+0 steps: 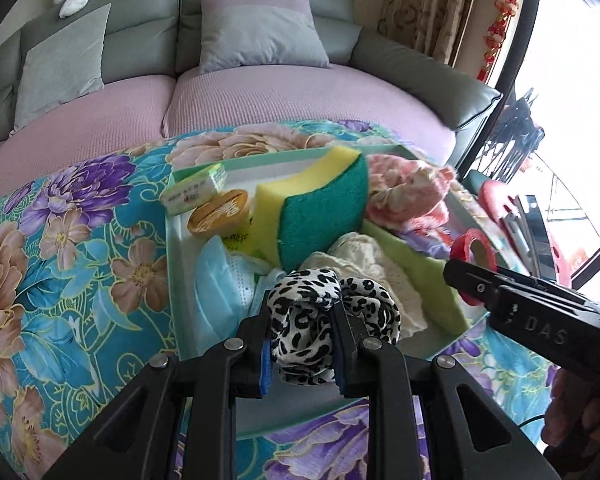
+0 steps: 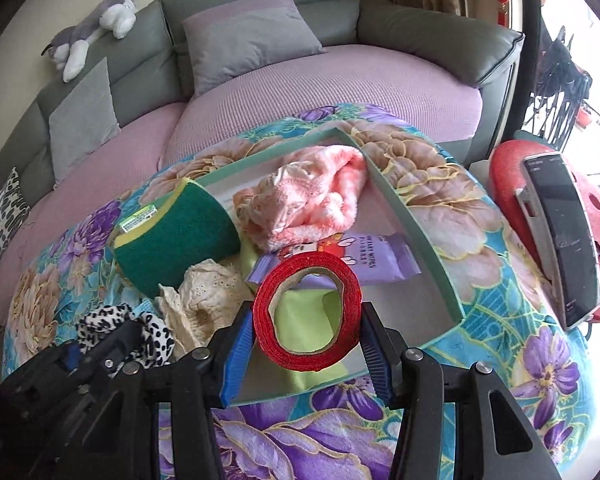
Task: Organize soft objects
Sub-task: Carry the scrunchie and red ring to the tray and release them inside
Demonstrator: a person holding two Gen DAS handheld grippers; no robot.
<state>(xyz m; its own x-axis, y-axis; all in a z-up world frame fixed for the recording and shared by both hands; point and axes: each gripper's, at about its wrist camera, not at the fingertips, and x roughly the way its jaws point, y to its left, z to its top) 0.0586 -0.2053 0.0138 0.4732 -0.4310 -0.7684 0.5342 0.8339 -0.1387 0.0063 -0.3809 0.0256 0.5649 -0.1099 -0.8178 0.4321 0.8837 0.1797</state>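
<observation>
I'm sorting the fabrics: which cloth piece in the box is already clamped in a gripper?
The black-and-white leopard-print cloth, pinched in the left gripper. The fluffy pink cloth and cream lace cloth lie loose in the tray.

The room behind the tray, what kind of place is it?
Most likely a home living room: a grey sofa with cushions, a plush toy on its backrest, and patterned curtains by a bright window.

A grey sofa (image 2: 420, 36) with lilac seat covers (image 2: 340, 80) stands beyond the bench's far edge; a plush toy (image 2: 100, 24) lies on its backrest, grey cushions (image 1: 256, 36) leaning below.
</observation>
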